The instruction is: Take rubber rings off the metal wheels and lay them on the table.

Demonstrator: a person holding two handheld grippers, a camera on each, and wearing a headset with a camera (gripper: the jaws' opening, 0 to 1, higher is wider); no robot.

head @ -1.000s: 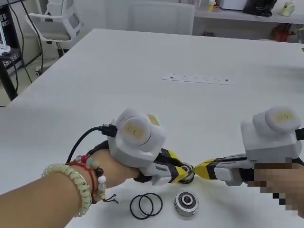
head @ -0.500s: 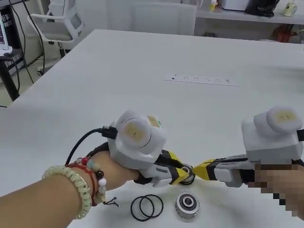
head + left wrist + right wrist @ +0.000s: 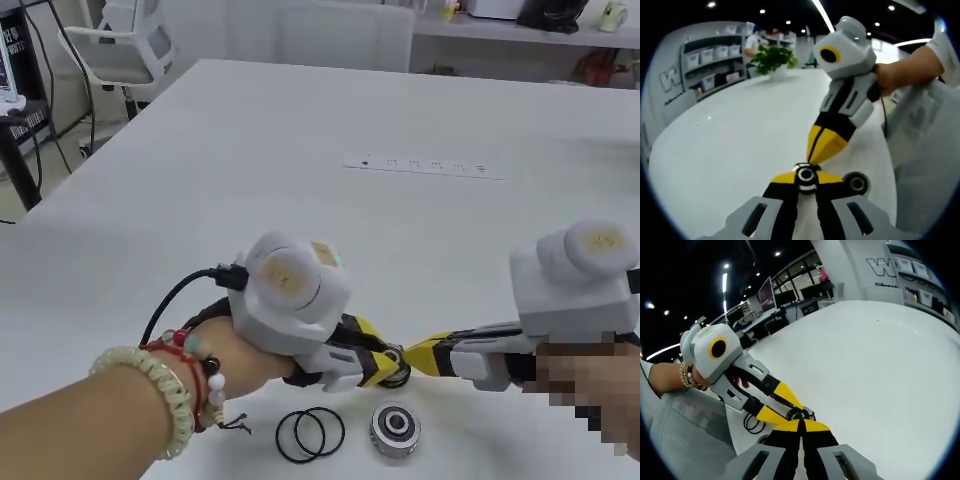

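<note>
Left gripper [image 3: 380, 366]: clamps small silver metal wheel [image 3: 806, 176], hub facing its camera.
Right gripper [image 3: 801, 424]: jaws together, tips touching wheel's rim.

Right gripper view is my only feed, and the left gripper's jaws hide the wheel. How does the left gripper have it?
Observer: The left gripper view shows the left gripper shut on the metal wheel, with one jaw on each side of it.
Operator: Is there another wheel to do?
Observer: Yes. In the head view a second wheel lies flat on the table, nearer the person than the grippers.
Operator: How many rings are down?
Observer: Two rubber rings lie overlapping on the table, just left of that second wheel.
</note>
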